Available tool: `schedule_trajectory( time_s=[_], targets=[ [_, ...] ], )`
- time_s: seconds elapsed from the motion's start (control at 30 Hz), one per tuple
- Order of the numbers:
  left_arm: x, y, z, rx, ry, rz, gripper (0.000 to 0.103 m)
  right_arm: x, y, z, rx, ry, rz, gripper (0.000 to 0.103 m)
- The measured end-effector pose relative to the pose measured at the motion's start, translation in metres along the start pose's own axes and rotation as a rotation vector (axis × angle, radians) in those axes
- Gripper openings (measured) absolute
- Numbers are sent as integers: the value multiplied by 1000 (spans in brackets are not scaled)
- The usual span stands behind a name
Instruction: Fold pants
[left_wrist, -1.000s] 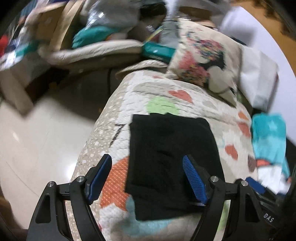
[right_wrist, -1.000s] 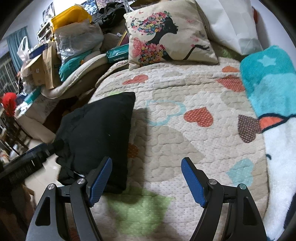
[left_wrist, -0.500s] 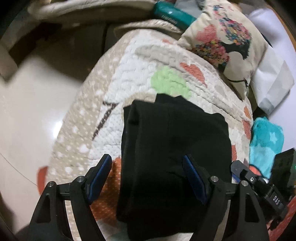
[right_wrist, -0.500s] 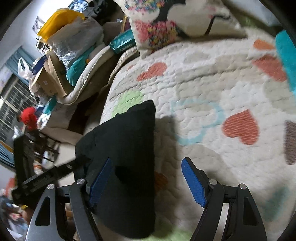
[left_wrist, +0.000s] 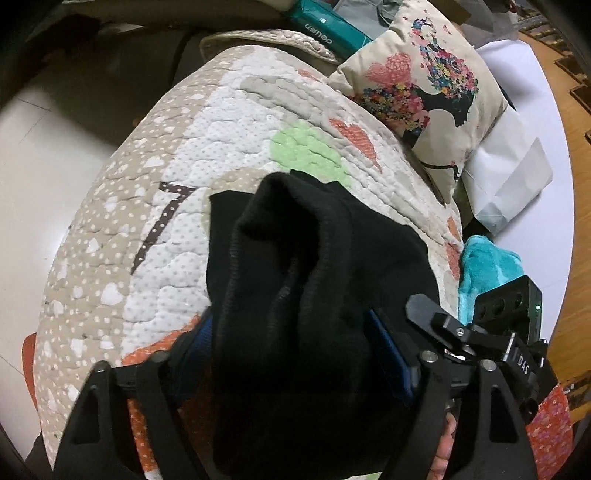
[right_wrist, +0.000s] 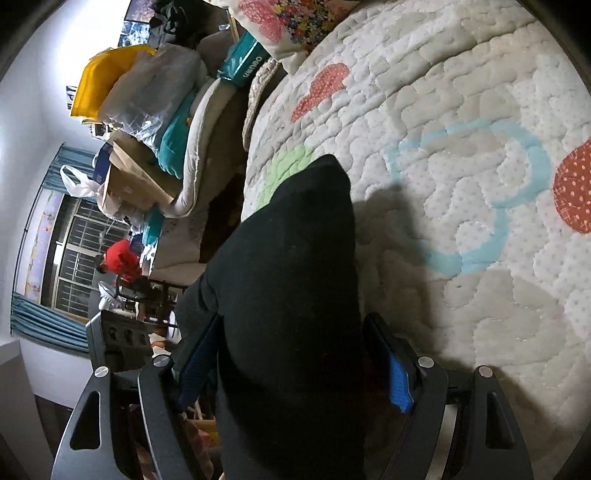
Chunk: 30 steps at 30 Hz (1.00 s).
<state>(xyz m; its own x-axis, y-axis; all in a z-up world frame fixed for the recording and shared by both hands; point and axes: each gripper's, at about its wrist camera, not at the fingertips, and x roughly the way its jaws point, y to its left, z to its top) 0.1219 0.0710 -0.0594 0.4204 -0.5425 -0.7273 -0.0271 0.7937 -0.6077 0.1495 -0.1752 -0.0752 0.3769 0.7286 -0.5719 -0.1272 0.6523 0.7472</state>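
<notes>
The folded black pants (left_wrist: 306, 295) lie on the quilted heart-print bedspread (left_wrist: 229, 122) near its left edge. My left gripper (left_wrist: 295, 350) stands wide open with the near end of the pants bundle between its blue pads, which press against the fabric's sides. My right gripper (right_wrist: 295, 369) is also open, its fingers astride the pants (right_wrist: 291, 295) from the other side. The right gripper's body shows in the left wrist view (left_wrist: 480, 332). The near edge of the pants is hidden under the fingers.
A floral cushion (left_wrist: 424, 85) and a white pillow (left_wrist: 509, 173) lie at the bed's head. A turquoise plush blanket (left_wrist: 487, 266) lies to the right. The bed's left edge drops to a tiled floor (left_wrist: 44, 155). A cluttered chair with bags (right_wrist: 147, 110) stands beyond.
Both grippers have moved down and in onto the pants, now straddling the bundle from either side. The pants' near end has bunched up and lifted slightly.
</notes>
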Motion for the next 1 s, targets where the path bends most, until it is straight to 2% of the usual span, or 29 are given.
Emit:
schedule_trajectory(
  time_s=[0.07, 0.13, 0.3, 0.43, 0.63, 0.8, 1.0],
  targets=[
    [-1, -2, 1, -13, 11, -19, 40, 0, 4, -1, -15, 2, -17, 67],
    [-2, -5, 2, -30, 14, -29, 37, -1, 8, -1, -28, -4, -33, 58],
    [-4, -26, 3, 36, -7, 24, 35, -6, 24, -2, -96, -29, -97, 51],
    [-2, -40, 7, 56, -14, 8, 35, -17, 39, 0, -182, -70, -165, 50],
    [11, -50, 9, 71, 11, 2, 35, -34, 30, 11, -160, -99, -179, 52],
    [12, -44, 10, 57, 24, 4, 40, -37, 10, 12, -87, -81, -233, 60],
    [15, -46, 7, 113, 25, 81, 53, -53, 20, 1, -147, -95, -297, 62]
  ],
)
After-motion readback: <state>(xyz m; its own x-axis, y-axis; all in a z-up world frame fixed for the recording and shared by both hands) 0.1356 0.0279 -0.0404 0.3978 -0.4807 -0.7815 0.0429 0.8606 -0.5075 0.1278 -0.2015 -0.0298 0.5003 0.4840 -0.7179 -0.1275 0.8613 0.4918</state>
